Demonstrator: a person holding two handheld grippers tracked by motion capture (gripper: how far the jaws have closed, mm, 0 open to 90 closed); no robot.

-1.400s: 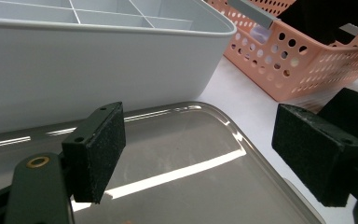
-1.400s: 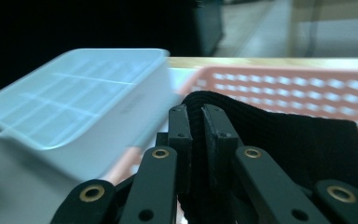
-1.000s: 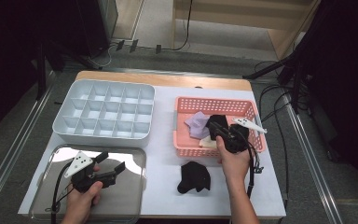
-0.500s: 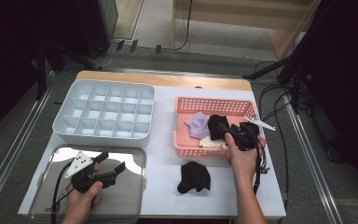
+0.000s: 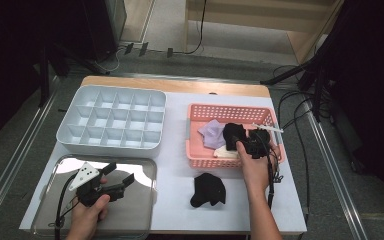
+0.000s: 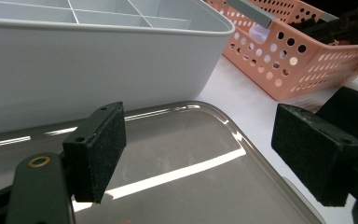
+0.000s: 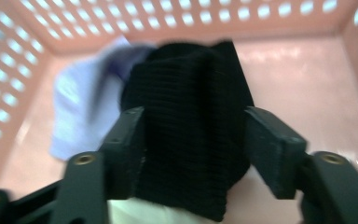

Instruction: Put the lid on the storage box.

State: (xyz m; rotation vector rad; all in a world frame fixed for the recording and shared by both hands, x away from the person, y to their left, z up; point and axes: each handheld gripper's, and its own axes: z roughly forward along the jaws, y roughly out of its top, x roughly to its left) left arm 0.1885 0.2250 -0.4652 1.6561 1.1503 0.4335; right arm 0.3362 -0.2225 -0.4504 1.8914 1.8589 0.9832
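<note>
right gripper point(image 7: 193, 154): its jaws have just been closing from a wide spread; they are straddling the black sock point(image 7: 191, 126) in the basket point(image 5: 200, 150), the left pad touching the knit, the right pad standing a little off it, so nothing is clamped yet.
what has changed: compared with a second ago, this hand is sitting further toward the basket's right side and lower over the pile, and the jaws are now set around the sock.
meaning: by my reading a pick from the basket is beginning; the squeeze is still to be finished before any lift.
black sock: lying in the basket on top of a white piece point(image 7: 126, 212), just beside a lilac cloth point(image 7: 79, 102).
left gripper point(image 5: 116, 181): hanging over the steel tray point(image 6: 182, 154) with jaws apart and nothing between them.
other things: a second dark sock point(image 5: 207, 189) is lying on the table in front of the basket; the grey divided box point(image 5: 111, 122) is standing behind the tray.
in the way: the lilac cloth and white piece are touching the sock and may be dragged up with it; the basket wall is near.
</note>
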